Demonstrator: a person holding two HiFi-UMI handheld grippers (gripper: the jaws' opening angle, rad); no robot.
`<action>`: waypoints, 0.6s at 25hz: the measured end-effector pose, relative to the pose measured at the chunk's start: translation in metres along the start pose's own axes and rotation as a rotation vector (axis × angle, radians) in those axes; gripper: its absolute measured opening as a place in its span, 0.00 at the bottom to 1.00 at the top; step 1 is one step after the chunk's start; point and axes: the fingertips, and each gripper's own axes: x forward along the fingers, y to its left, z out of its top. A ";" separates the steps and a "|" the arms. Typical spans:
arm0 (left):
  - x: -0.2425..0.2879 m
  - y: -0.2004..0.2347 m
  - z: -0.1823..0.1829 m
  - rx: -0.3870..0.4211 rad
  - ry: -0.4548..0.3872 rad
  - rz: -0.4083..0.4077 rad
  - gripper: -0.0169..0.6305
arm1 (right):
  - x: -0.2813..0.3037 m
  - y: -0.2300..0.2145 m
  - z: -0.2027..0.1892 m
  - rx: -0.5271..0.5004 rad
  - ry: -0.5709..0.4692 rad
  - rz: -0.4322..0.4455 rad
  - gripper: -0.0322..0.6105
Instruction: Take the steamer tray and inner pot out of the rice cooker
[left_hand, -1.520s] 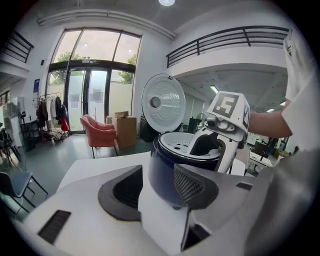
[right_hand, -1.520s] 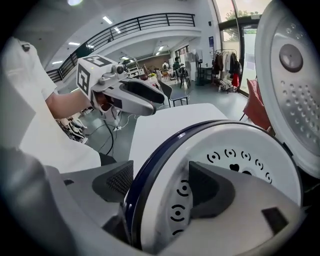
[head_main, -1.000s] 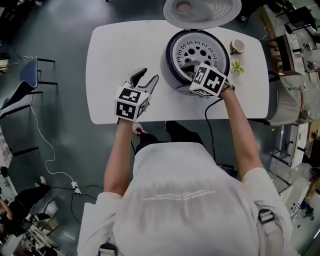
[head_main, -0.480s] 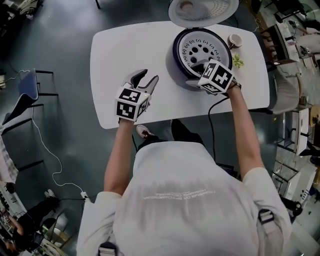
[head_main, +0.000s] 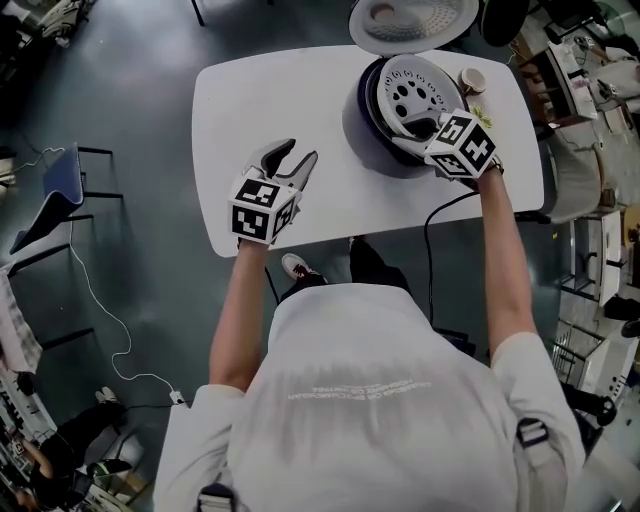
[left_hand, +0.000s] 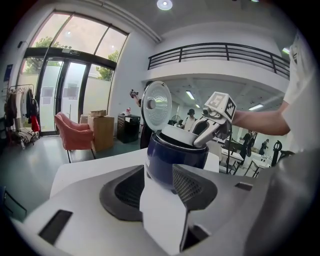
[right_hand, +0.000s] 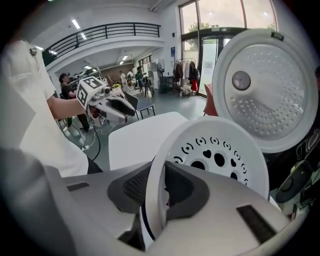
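A: Steamer tray (head_main: 418, 92) status?
B: White perforated disc, tilted in the mouth of the rice cooker (head_main: 366, 128). The edge nearest the person is raised. The far edge sits low inside the rim.
A: What's holding it?
B: Right gripper (head_main: 412, 138). Its jaws have just been closing. The tray's near rim stands edge-on between them and both pads clamp it.
A: Inner pot?
B: Can't make it out, the tray covers the opening.
A: Cooker itself?
B: Dark blue body on the far right part of the white table (head_main: 270, 90). Lid (head_main: 405, 20) is swung open behind the body, dimpled inner face and centre cap towards the person.
A: Left gripper (head_main: 294, 157)?
B: Over the table's near part, well left of the cooker and apart from it. Jaws spread, nothing gripped. Only bare tabletop shows in the gap. It points towards the cooker, which sits beyond the jaw tips in its own view.
A: Anything else on the table?
B: Small round cup (head_main: 470, 78) just right of the cooker at the far edge. A small green item (head_main: 478, 115) lies near it, closer to the person and just beside the right gripper's marker cube.
A: Off the table?
B: Black cable (head_main: 428, 250) drops from the near table edge beside the right forearm. Grey floor all round, and a blue chair (head_main: 58, 160) stands well off to the left.
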 end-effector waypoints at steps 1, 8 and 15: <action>-0.002 0.000 -0.001 -0.001 0.001 -0.001 0.32 | -0.003 0.000 0.004 0.000 -0.018 -0.007 0.18; -0.011 -0.002 -0.001 0.016 -0.017 -0.005 0.32 | -0.011 0.012 0.026 -0.049 -0.070 -0.044 0.14; -0.035 0.010 0.001 0.025 -0.053 0.037 0.32 | -0.019 0.019 0.036 -0.098 -0.081 -0.164 0.15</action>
